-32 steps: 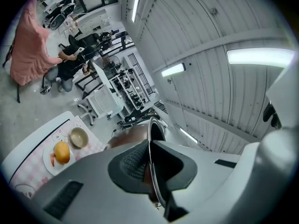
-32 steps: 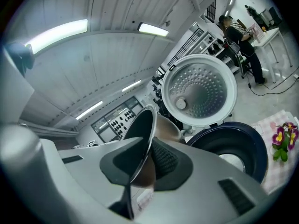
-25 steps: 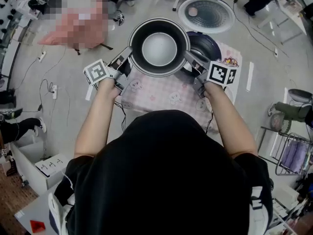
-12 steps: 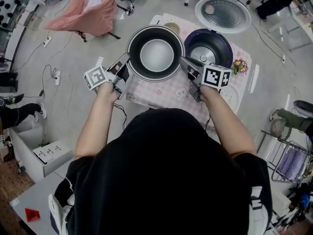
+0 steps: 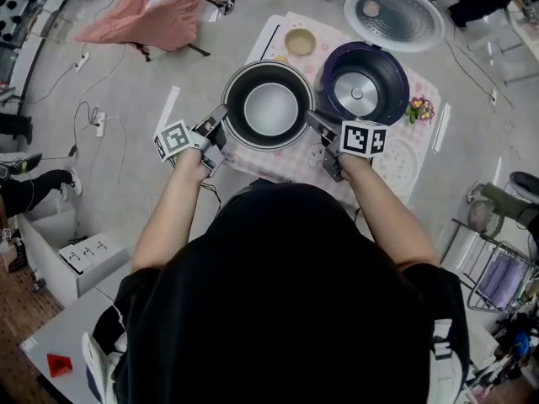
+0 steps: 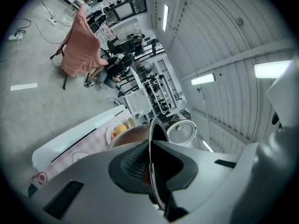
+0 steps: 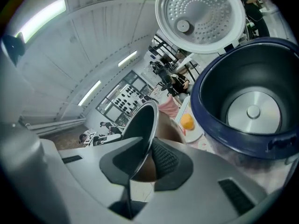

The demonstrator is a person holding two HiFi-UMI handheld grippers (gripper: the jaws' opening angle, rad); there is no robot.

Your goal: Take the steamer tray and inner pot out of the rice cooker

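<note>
Pot out of the cooker, held by its rim between both tools.

The left tool (image 5: 221, 116) and right tool (image 5: 313, 123) each pinch opposite sides of the rim of the dark pot (image 5: 269, 108), pads pressed on the thin metal edge, as the left gripper view (image 6: 150, 171) and right gripper view (image 7: 142, 164) show. The pot sits level over the left part of the pink checked cloth (image 5: 396, 162) on the worktop, just beside the open blue cooker (image 5: 387, 99); whether it touches the cloth cannot be told. The cooker's lid (image 5: 393, 15) stands tipped back, and its silver heating plate shows. A small tan dish (image 5: 299, 42) lies on the cloth beyond the pot.
</note>
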